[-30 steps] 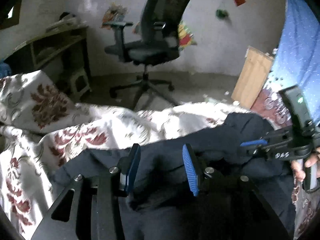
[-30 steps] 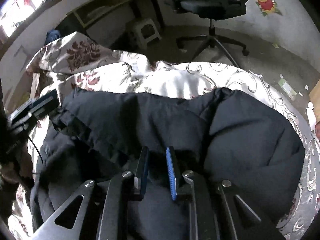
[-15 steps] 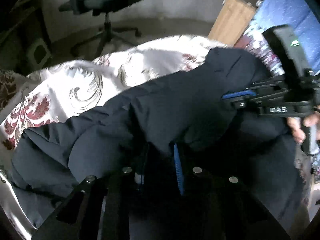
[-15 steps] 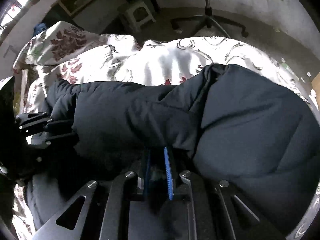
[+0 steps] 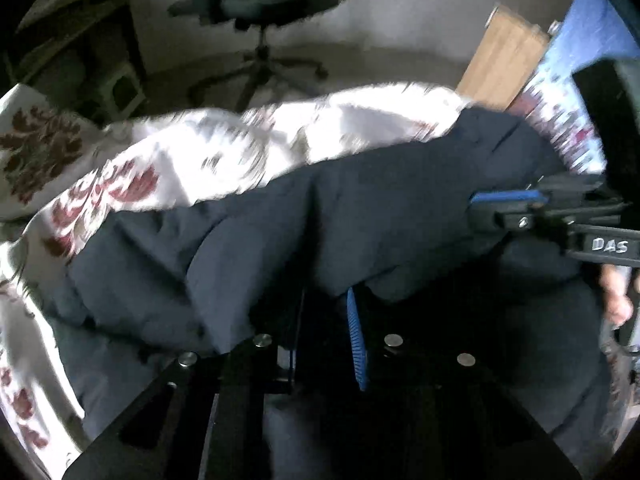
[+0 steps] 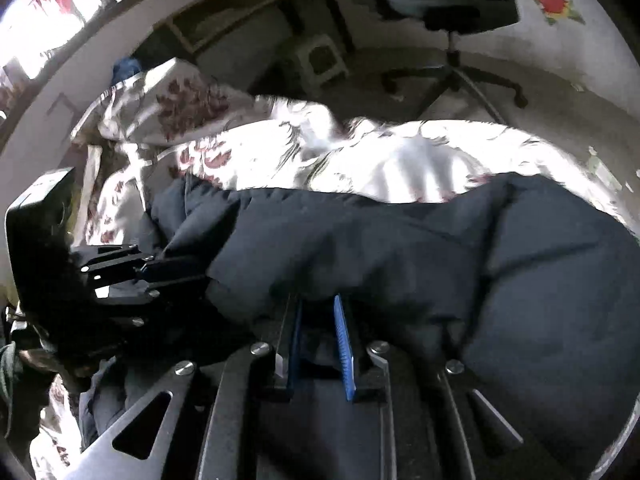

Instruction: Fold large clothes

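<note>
A large dark navy padded jacket lies bunched on a white bedspread with red flowers. My left gripper points steeply down, shut on a fold at the jacket's near edge, which hides its fingertips. My right gripper comes in from the right, gripping the same fold further along. In the right wrist view the jacket fills the middle. The right gripper has dark cloth between its blue pads, and its jaws are opening slightly. The left gripper bites the jacket at the left.
Beyond the bed's far edge stand an office chair, a small white stool and a desk. A wooden board and blue cloth are at the right. A hand holds the right gripper.
The left gripper tipped down onto the jacket and its jaws went from wide apart to closed on a fold. The right gripper's pads stand slightly further apart than half a second ago.
</note>
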The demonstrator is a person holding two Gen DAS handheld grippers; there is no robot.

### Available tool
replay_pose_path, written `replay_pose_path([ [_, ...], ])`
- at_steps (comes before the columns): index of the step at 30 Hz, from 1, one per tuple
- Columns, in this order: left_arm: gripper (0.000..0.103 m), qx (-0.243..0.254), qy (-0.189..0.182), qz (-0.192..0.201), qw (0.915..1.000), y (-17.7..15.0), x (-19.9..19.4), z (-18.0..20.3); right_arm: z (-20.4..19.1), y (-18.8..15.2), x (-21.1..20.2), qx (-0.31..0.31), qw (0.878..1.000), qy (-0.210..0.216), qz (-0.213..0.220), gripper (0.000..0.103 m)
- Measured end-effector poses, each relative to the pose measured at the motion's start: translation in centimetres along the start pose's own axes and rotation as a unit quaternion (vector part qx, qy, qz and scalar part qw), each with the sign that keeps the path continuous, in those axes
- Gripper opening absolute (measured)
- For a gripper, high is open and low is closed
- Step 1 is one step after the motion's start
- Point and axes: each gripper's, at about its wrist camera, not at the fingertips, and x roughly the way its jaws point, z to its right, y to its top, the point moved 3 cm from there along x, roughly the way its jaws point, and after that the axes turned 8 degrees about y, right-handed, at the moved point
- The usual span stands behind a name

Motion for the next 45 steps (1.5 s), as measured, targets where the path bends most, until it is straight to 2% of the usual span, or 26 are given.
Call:
replay_pose_path([
  [2, 0.020, -0.008, -0.004, -0.015, 0.9998, -0.3, 1.1, 0.0, 0.4, -0.2, 2.0, 0.012, 0.999, -0.016, -0.032, 0.017],
  [8, 0.019, 0.000, 0.018, -0.018, 0.9997, -0.5, 2.6, 0.6, 1.7, -1.0, 3.0, 0.038, 0.999, -0.016, -0.026, 0.013],
  [12, 0.019, -0.011, 0.010, 0.029, 0.9995, -1.3, 0.1, 0.1, 1.0, -1.7, 0.6, 0.035, 0.999, -0.004, 0.016, 0.016],
  [15, 0.020, -0.029, 0.019, 0.065, 0.9973, -1.6, -1.8, -0.3, 0.5, -2.1, -0.8, 0.029, 0.999, -0.002, 0.043, 0.028],
  [18, 0.030, -0.060, 0.031, 0.088, 0.9938, -1.8, -3.5, -1.0, -0.1, -2.4, -2.0, 0.021, 0.998, -0.013, 0.064, 0.037],
  [20, 0.043, -0.089, 0.038, 0.109, 0.9894, -1.9, -4.8, -1.5, -0.5, -2.5, -2.6, 0.015, 0.997, -0.022, 0.074, 0.040],
  [23, 0.052, -0.120, 0.037, 0.136, 0.9827, -2.2, -6.7, -1.9, -1.7, -3.1, -4.2, -0.005, 0.995, -0.039, 0.096, 0.052],
  [24, 0.054, -0.128, 0.038, 0.142, 0.9808, -2.3, -7.2, -1.9, -2.1, -3.3, -4.7, -0.012, 0.994, -0.044, 0.104, 0.058],
  [26, 0.066, -0.143, 0.042, 0.160, 0.9757, -2.7, -8.6, -1.8, -3.1, -3.8, -6.1, -0.026, 0.989, -0.057, 0.132, 0.069],
  [28, 0.075, -0.153, 0.047, 0.176, 0.9712, -2.9, -9.9, -1.8, -4.0, -4.2, -7.6, -0.041, 0.984, -0.072, 0.158, 0.087],
  [29, 0.083, -0.159, 0.054, 0.184, 0.9685, -3.1, -10.6, -1.6, -4.6, -4.5, -8.5, -0.049, 0.981, -0.079, 0.173, 0.090],
  [33, 0.091, -0.172, 0.078, 0.218, 0.9574, -4.0, -13.9, -0.8, -6.2, -5.7, -11.1, -0.064, 0.967, -0.113, 0.219, 0.103],
  [36, 0.100, -0.179, 0.093, 0.250, 0.9469, -5.0, -16.4, -0.1, -7.3, -7.0, -13.0, -0.070, 0.959, -0.124, 0.247, 0.103],
  [45, 0.101, -0.161, 0.137, 0.308, 0.9278, -9.3, -23.7, 3.3, -11.0, -12.2, -17.5, -0.078, 0.943, -0.132, 0.296, 0.103],
])
